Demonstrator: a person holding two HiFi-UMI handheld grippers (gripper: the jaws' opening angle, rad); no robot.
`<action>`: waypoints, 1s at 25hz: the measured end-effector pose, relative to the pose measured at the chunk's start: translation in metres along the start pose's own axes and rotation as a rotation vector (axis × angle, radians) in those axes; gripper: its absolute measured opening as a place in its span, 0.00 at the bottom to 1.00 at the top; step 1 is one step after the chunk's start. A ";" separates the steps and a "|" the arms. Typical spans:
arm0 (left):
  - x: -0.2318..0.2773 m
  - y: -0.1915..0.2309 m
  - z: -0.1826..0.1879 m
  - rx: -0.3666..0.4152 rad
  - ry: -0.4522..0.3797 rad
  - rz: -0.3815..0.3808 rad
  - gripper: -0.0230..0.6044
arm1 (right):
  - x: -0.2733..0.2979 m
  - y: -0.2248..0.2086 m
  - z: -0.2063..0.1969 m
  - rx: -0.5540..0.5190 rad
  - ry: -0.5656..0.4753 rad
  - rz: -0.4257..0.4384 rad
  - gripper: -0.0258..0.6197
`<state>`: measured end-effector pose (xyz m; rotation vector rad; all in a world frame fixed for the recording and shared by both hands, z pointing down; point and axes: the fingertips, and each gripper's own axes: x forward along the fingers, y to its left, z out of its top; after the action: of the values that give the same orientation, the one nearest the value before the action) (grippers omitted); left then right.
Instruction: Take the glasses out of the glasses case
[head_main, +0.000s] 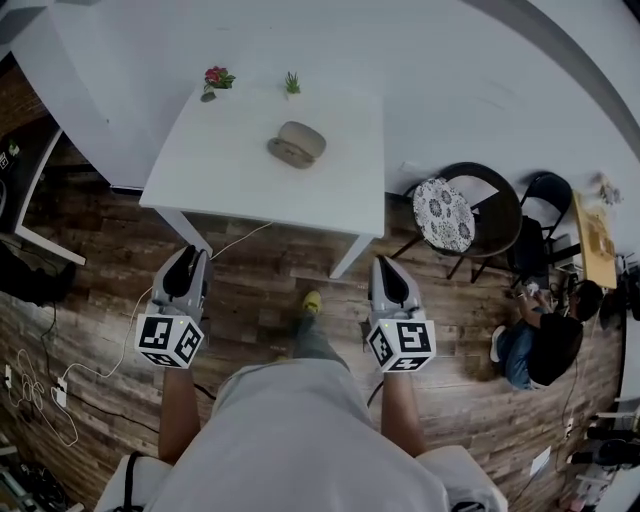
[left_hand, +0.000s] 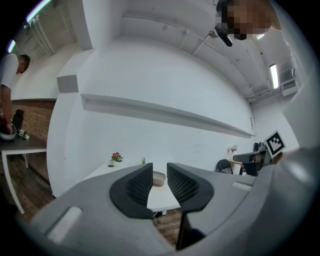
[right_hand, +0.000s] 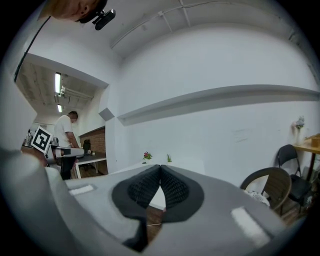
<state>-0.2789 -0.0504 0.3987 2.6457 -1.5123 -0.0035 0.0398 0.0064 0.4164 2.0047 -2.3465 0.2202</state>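
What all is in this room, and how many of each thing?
table: one, white, against the far wall
glasses case: one, beige, on the table
flowering plant: one, red, table's far edge
green plant: one, same edge
round chair: one, dark, patterned cushion, right of table
folding chair: one, black, farther right
seated person: one, dark top, far right
left gripper: one, grey, fingers apart, empty
right gripper: one, grey, fingers together, empty
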 end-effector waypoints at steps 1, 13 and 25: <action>0.008 0.003 0.000 0.000 0.002 0.003 0.19 | 0.009 -0.003 0.000 0.002 0.001 0.002 0.04; 0.130 0.032 -0.016 -0.010 0.071 0.012 0.19 | 0.124 -0.063 -0.003 0.028 0.050 0.007 0.04; 0.275 0.031 -0.009 0.035 0.153 -0.030 0.19 | 0.246 -0.136 0.005 0.078 0.083 0.035 0.04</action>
<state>-0.1648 -0.3016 0.4229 2.6269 -1.4368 0.2201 0.1347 -0.2558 0.4535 1.9479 -2.3586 0.3936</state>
